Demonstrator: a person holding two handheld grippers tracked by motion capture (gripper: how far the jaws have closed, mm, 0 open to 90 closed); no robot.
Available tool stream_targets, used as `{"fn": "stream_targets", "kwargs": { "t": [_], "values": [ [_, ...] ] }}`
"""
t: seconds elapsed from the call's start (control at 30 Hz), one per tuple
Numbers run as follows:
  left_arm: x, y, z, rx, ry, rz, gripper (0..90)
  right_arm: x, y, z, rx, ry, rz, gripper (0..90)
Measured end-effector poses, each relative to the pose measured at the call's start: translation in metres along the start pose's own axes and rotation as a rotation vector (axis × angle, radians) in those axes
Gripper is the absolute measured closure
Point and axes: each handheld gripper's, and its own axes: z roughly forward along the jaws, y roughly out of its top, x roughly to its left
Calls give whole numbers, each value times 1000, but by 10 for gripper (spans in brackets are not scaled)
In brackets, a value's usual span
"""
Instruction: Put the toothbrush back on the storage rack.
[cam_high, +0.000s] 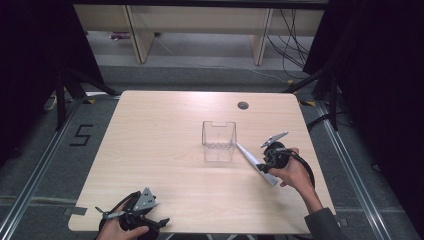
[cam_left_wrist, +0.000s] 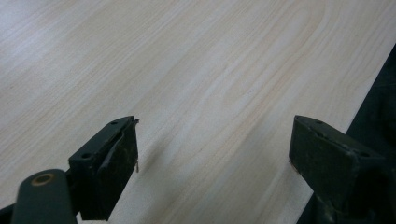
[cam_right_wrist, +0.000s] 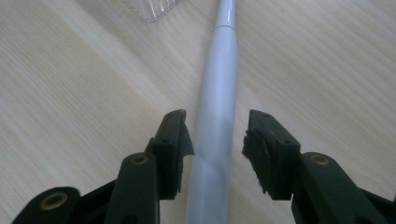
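Two hand-held grippers at work. Left hand-held gripper (cam_high: 131, 216): parked at near tabletop (cam_high: 160, 150) edge, jaws wide, nothing between. Centre: clear plastic box (cam_high: 219, 141), ribbed, upright. Right hand-held gripper (cam_right_wrist: 218, 140): jaws part open, straddling smooth white tapered stick (cam_right_wrist: 215, 116) lying flat, tip just beside box. Risk, likely: slick round stick rolling or skidding if nudged by a pad; light box tipping.

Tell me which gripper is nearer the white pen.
Right. The right gripper straddles the white pen, jaws open; the left gripper sits far off at the table's near-left edge.
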Motion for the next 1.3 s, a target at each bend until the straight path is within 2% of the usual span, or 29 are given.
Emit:
{"fn": "stream_targets", "kwargs": {
  "t": [0.03, 0.2, 0.23, 0.3, 0.33, 0.37, 0.47, 0.5, 0.63, 0.97, 1.07, 1.13, 1.17, 1.3],
  "values": [
    [0, 0, 0, 0, -2, 0, 150, 0, 7, 5, 36, 17, 5, 564],
    [0, 0, 0, 0, -1, 2, 150, -3, 19, 13, 84, 15, -4, 566],
    [0, 0, 0, -1, -1, 2, 150, -2, 25, 16, 121, 30, 1, 566],
    [0, 0, 0, -2, -1, 0, 150, -2, 27, 17, 127, 38, 0, 565],
    [0, 0, 0, -2, -1, 0, 150, -1, 30, 19, 152, 42, -10, 562],
    [0, 0, 0, -2, -1, 3, 150, -4, 34, 23, 135, 20, -68, 563],
    [0, 0, -1, -2, -2, 6, 150, -4, 39, 28, 163, 33, -66, 566],
    [0, 0, -1, -2, -2, 4, 150, -5, 41, 29, 165, 31, -83, 567],
    [0, 0, 0, -2, -2, 6, 150, -6, 45, 35, 198, 30, -79, 567],
    [1, 0, -1, -3, -3, 7, 150, -10, 48, 46, 233, 42, -79, 581],
    [1, 0, -1, -3, -1, 5, 150, -11, 48, 49, 250, 36, -99, 598],
    [1, 0, 0, -2, -1, 4, 150, -10, 49, 50, 264, 43, -93, 612],
    [0, 0, 0, -1, -2, 5, 150, -12, 50, 50, 264, 43, -109, 623],
    [1, 0, -1, -3, -3, 6, 150, -9, 55, 52, 314, 41, -100, 629]
  ]
}}
